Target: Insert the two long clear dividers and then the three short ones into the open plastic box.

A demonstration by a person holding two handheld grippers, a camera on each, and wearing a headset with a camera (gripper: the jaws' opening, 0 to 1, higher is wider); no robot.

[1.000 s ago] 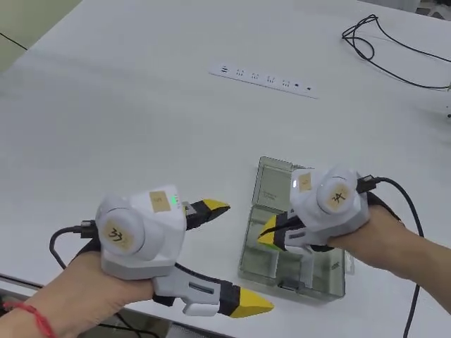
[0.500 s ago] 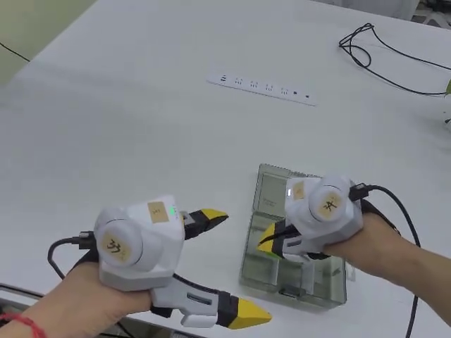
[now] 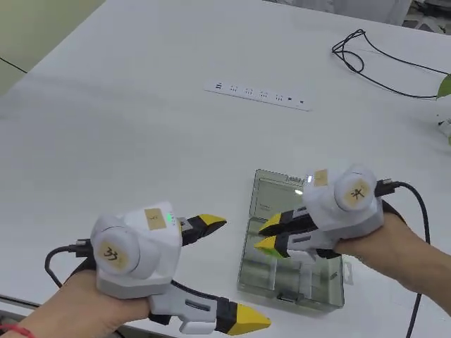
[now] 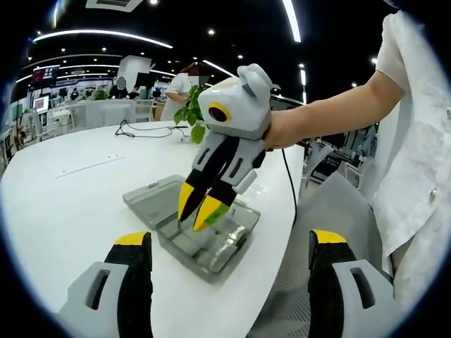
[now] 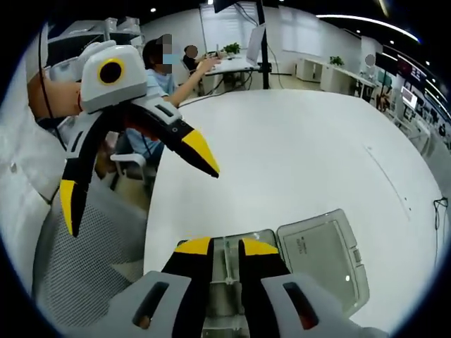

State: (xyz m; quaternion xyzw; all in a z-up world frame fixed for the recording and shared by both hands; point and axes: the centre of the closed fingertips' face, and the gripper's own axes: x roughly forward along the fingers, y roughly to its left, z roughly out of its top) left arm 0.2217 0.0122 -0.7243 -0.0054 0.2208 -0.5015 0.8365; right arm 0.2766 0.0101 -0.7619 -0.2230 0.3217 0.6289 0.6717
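Box (image 3: pixel 251 267), lid open, lies lower centre of the head view beneath the right gripper (image 3: pixel 264 236), jaws nearly closed, apparently pinching a clear divider (image 5: pixel 227 262) for seating; left gripper (image 3: pixel 243 273) waits gaping, lower left.

Our left gripper (image 4: pixel 229 243) holds its jaws wide apart over the white table (image 4: pixel 63 204). Ahead we see the right gripper (image 4: pixel 194 213) pointing down into the open plastic box (image 4: pixel 144 201), tips nearly together on a clear divider (image 4: pixel 218 211).

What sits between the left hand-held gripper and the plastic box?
Nothing; the head view shows bare white table between left hand-held gripper and plastic box.
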